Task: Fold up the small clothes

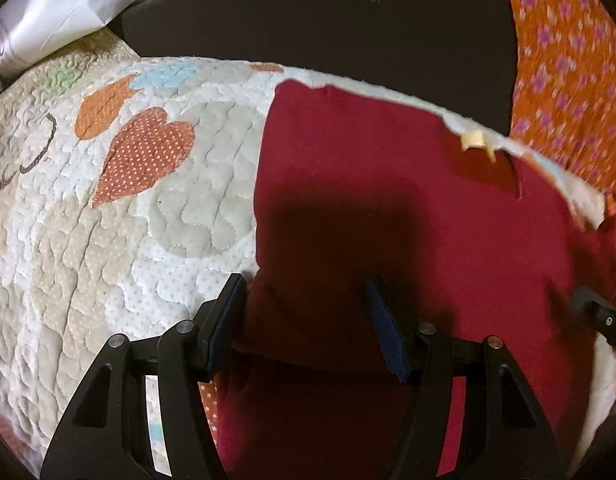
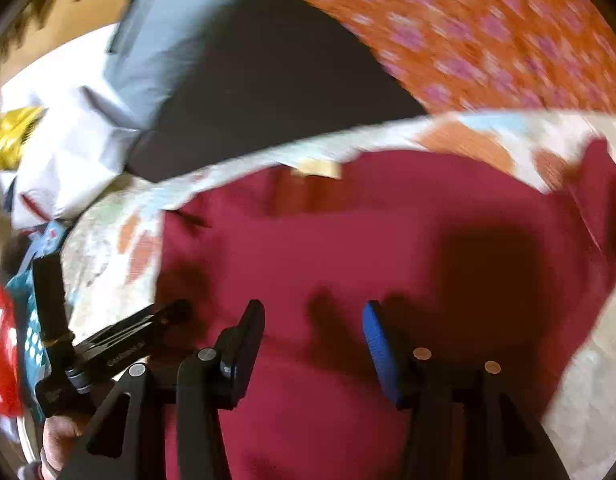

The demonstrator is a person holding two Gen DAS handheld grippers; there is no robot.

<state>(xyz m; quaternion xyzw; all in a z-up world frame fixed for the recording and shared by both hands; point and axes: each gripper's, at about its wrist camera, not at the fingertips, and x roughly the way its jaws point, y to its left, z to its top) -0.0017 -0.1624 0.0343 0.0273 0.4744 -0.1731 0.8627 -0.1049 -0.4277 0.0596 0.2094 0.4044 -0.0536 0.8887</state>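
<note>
A small dark red garment lies flat on a quilted patchwork blanket, with a pale label at its neck. My left gripper is open just above the garment's left edge. In the right wrist view the same red garment fills the middle and my right gripper hovers open over its lower part. The left gripper shows at the lower left of that view, and the right gripper's tip shows at the right edge of the left view. Neither holds cloth.
Orange cloth with pink flowers lies at the far right. A dark surface lies behind the blanket. White paper or bags sit at the far left, with red and teal bags beside them.
</note>
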